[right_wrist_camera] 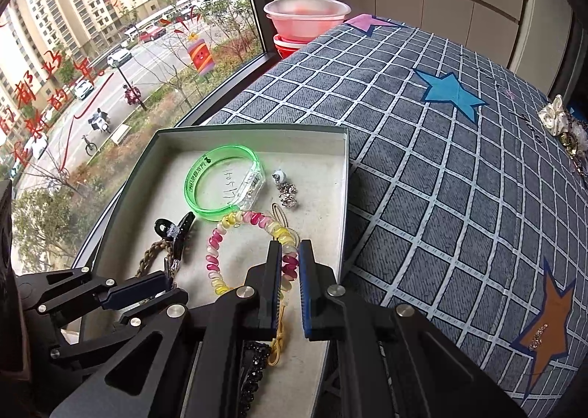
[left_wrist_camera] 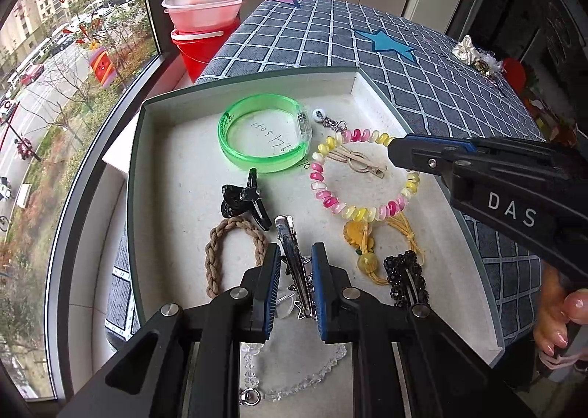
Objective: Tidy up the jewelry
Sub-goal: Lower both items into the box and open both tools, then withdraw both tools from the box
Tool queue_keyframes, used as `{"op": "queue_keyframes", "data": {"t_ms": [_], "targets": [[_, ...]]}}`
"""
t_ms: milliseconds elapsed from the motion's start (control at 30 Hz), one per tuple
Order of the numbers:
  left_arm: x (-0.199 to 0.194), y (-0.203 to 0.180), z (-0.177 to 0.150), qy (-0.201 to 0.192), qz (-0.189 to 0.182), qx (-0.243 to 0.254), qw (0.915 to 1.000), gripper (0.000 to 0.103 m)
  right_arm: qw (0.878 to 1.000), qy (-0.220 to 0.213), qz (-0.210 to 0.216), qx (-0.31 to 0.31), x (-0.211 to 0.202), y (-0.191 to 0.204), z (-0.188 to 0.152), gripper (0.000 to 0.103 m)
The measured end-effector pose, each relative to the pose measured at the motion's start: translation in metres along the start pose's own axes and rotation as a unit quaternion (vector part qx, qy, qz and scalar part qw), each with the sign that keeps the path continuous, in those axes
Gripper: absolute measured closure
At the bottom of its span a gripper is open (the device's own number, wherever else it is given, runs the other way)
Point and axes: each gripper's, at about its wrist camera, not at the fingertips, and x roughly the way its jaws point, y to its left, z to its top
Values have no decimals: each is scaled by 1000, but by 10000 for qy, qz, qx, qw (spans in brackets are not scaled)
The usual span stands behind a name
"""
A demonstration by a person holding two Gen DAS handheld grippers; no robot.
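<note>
Checked cloth surface (right_wrist_camera: 459,179) bears open box (right_wrist_camera: 345,175), fabric flowers (right_wrist_camera: 555,116), perhaps

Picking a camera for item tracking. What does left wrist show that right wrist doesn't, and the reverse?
Left wrist only: clear bead bracelet, beige hair clip, a hand on the right gripper, left gripper around a silver clip.
Right wrist only: orange star patch, right gripper's pads astride the pink-yellow bracelet.
Both: tray, green bangle, black claw clip, braided tie.

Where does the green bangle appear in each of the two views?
Left wrist view: the green bangle lies above centre, at the far end of the box.
Right wrist view: the bangle is left of centre, again at the far end.
Shared landmark: the pink and yellow bead bracelet beside it.
</note>
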Motion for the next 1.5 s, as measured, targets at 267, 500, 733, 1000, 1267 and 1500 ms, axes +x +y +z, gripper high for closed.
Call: {"op": "queue_keyframes", "data": {"t_ms": [267,500,733,1000,1267,1500], "targets": [[5,0,2,50,52,-22,10000,78,9999,123,-63,-46,17,1,4,94],[10,-2,4,47,166,26,9998,78,9998,175,-99,-66,29,0,4,94],[10,-4,4,42,276,19,9996,78,9997,200,-85,-103,31,2,4,93],[-2,-3,0,-148,437,-88,9989,78,9997,229,90,77,23,-4,4,92],[-16,-5,-3,-392,595,-80,9974,14,9997,-75,90,232,-14,-7,-2,59],[-35,-8,-3,-692,589,-42,9959,6,9995,-146,7,296,-33,-11,-8,55]]}}
